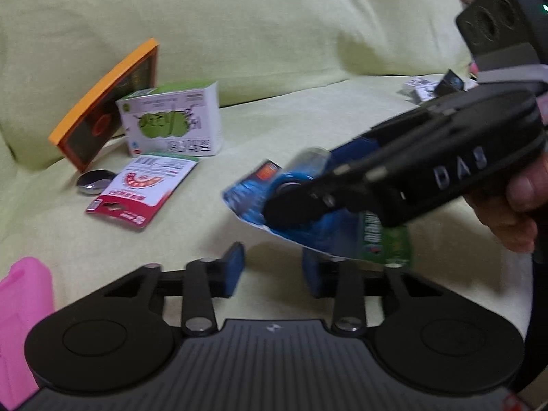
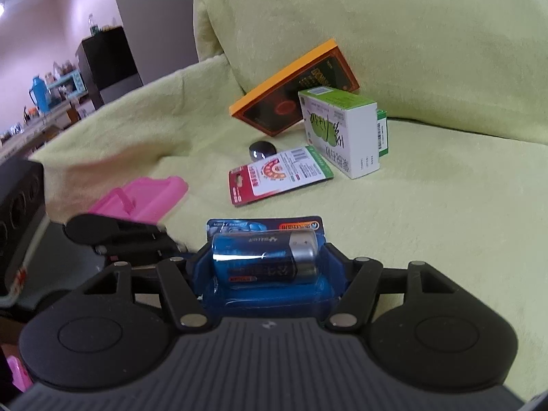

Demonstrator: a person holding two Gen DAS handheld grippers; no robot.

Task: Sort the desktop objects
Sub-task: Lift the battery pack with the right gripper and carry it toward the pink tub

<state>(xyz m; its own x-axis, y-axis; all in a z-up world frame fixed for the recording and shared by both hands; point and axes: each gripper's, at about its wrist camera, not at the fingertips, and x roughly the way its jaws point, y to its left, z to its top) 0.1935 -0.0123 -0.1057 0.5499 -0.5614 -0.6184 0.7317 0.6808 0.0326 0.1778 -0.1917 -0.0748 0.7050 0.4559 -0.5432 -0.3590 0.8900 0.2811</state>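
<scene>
1. Left wrist view: the left gripper (image 1: 274, 270) hangs over the green-covered sofa seat (image 1: 308, 120) with its blue-padded fingers (image 1: 234, 269) spread apart and nothing between them.
2. Just ahead and to its right, the right gripper (image 1: 291, 202) comes in from the right, held by a hand (image 1: 513, 212), and carries a blue battery blister pack (image 1: 246, 198) above the seat. The picture is blurred here, so the pack's lower edge seems to overlap the left gripper's right finger, but contact cannot be told.
3. Farther ahead to the left lie a red-and-white card pack (image 1: 144, 186), a small shiny dark pebble-like object (image 1: 94, 181), a white and green carton (image 1: 173, 123) and an orange-edged box (image 1: 102, 102) leaning on the backrest. A pink plastic case (image 1: 24, 325) sits at the near left.
4. Right wrist view: the right gripper (image 2: 265, 267) is closed on the battery blister pack (image 2: 265, 257), the cell lying crosswise between the fingers.
5. Ahead of it are the card pack (image 2: 279, 176), the dark object (image 2: 262, 149), the carton (image 2: 342, 133) and the orange-edged box (image 2: 294, 92). To the left are the pink case (image 2: 144, 195) and the left gripper (image 2: 116, 236).
</scene>
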